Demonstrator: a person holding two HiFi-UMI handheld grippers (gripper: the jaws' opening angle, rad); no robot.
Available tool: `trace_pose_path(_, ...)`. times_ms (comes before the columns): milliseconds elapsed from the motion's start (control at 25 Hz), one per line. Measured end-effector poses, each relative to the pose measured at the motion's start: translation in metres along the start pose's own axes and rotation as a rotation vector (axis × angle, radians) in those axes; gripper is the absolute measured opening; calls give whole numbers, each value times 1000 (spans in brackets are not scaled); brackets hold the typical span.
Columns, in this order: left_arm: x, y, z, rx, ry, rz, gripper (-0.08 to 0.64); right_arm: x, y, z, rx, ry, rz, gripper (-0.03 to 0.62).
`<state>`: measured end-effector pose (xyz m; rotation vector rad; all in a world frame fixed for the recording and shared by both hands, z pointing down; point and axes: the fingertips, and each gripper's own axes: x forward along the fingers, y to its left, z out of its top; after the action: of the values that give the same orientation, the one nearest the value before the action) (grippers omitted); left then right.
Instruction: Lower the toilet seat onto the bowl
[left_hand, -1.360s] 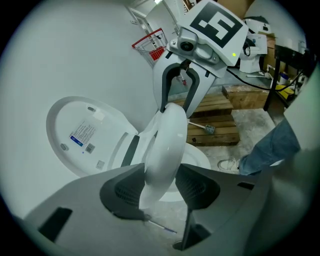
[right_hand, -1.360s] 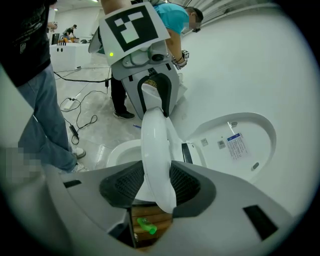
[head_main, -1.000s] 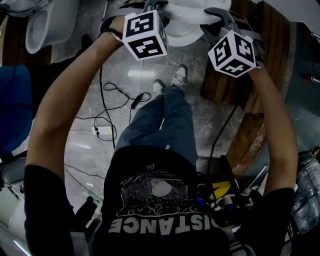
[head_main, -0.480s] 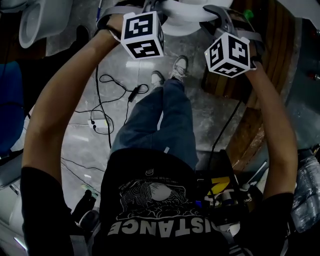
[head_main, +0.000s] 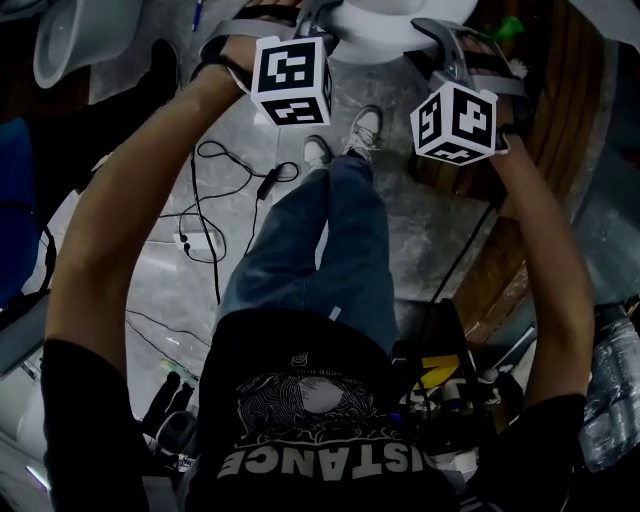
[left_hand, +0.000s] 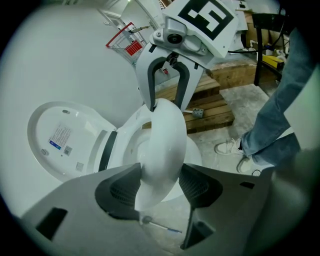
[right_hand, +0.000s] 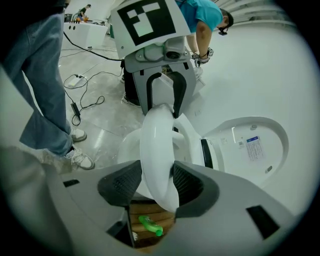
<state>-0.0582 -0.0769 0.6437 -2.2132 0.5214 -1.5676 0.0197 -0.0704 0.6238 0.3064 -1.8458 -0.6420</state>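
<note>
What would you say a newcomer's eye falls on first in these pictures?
The white toilet seat, partly raised over the bowl, sits between the pads of the left gripper and the right gripper at opposite sides; both pairs of jaws have just been opening. Behind it the lid stands open.

Two grippers (left_hand: 160, 190) (right_hand: 156, 185), one toilet seat (left_hand: 162, 135), one lid (left_hand: 60, 142).

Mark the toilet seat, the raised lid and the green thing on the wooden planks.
toilet seat (right_hand: 156, 145): right gripper view, middle of the white ring's near edge.
lid (right_hand: 252, 150): right gripper view, inner face, at the label.
green thing (right_hand: 149, 225): right gripper view, its middle, lying on the wooden planks.
</note>
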Motion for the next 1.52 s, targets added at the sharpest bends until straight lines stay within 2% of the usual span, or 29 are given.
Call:
trace_pose_path(320,26,-25,-18,41,18,-11,241,28,26,-2,-5,9,44,201)
trace_pose_path(680,49,-45,-32,75,22,-18,245,57,48,-6,-24,26,44,202)
trace_pose_path(1000,66,-60,-36,78,17,-67,244,74,65,-15,-51,34,67,202)
trace_pose_path(1520,93,-78,-39,105,29,-83,244,98,89,-31,-81,54,108,209)
